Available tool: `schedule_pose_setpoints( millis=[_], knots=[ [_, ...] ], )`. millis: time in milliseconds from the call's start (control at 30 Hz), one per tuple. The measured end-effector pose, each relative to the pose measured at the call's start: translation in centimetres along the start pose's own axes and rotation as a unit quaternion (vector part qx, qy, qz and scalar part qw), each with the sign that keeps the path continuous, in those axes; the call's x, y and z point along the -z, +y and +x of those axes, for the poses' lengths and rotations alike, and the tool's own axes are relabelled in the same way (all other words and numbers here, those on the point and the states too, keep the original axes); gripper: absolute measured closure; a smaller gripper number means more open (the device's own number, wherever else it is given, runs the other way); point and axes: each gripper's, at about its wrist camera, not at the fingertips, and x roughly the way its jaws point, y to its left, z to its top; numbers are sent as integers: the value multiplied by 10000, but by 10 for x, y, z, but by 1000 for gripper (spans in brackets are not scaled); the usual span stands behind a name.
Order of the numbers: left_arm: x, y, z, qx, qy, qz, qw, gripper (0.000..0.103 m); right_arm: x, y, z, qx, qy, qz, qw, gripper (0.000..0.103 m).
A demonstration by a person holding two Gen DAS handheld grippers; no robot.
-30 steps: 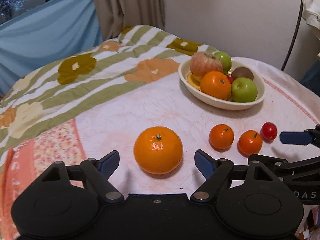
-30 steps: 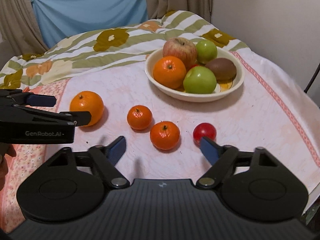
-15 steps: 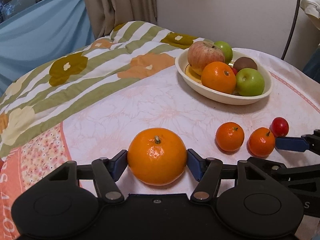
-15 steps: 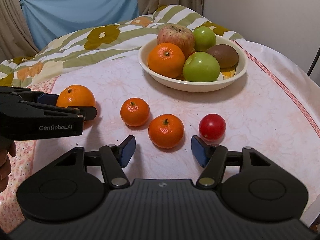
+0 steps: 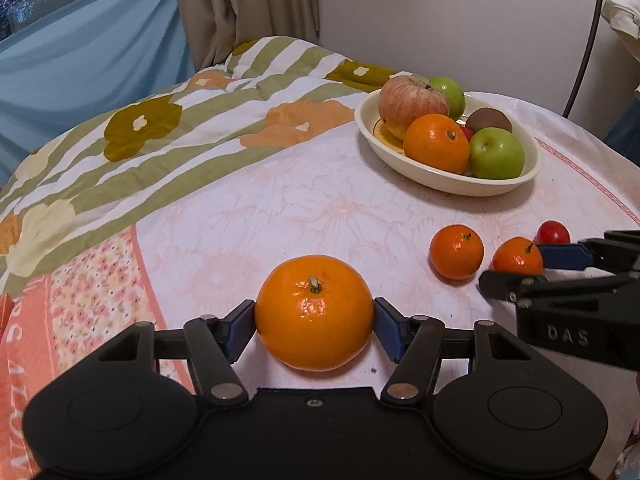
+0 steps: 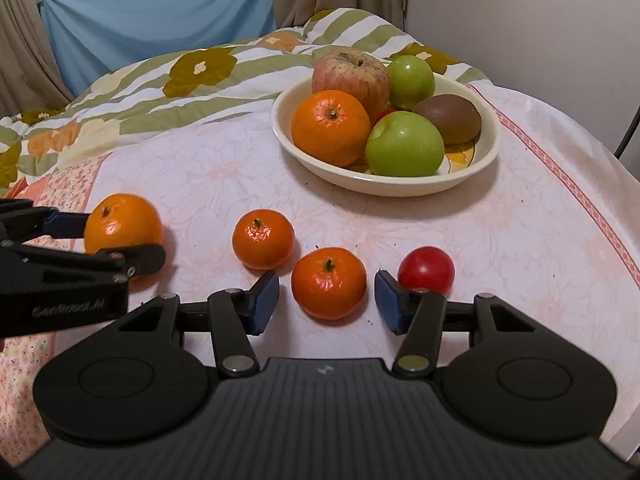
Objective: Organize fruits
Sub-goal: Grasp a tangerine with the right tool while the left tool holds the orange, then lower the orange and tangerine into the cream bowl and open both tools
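My left gripper (image 5: 314,322) is shut on a large orange (image 5: 314,312) that rests on the tablecloth; the orange (image 6: 122,226) also shows in the right wrist view. My right gripper (image 6: 327,298) is open, its blue pads either side of a small mandarin (image 6: 329,282) with gaps on both sides. A second mandarin (image 6: 263,239) lies to its left and a red tomato (image 6: 426,270) to its right. A cream bowl (image 6: 486,158) farther back holds an orange, a red apple, two green apples and a kiwi.
The table is covered by a pale floral cloth (image 5: 312,208) with a striped flowered quilt (image 5: 160,140) at the back left. A wall, curtains and a blue sheet stand behind. The table edge drops off at the right (image 6: 624,264).
My left gripper closed onto the large orange. My right gripper moved forward and narrowed around the near mandarin.
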Motion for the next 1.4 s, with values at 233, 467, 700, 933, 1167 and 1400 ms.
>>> schedule_pose_setpoints(
  millis=[233, 467, 700, 933, 1167, 1400],
  knots=[
    [9, 2, -10, -55, 81, -193, 9998, 36, 0, 2, 2, 0, 14, -66, 10000, 38],
    [17, 3, -18, -141, 100, -344, 9993, 36, 0, 2, 4, 13, -29, -283, 9996, 48],
    [20, 2, -28, -253, 25, -482, 9985, 36, 0, 0, -5, -105, -95, -373, 9992, 48],
    [14, -4, -47, -370, -116, -610, 9974, 36, -9, -4, -28, -292, -242, -483, 9981, 49],
    [-6, -24, -76, -464, -278, -695, 9961, 36, -26, -19, -59, -510, -370, -618, 9961, 49],
    [-38, -55, -89, -562, -435, -875, 9936, 36, -53, -51, -81, -762, -471, -805, 9927, 49]
  ],
)
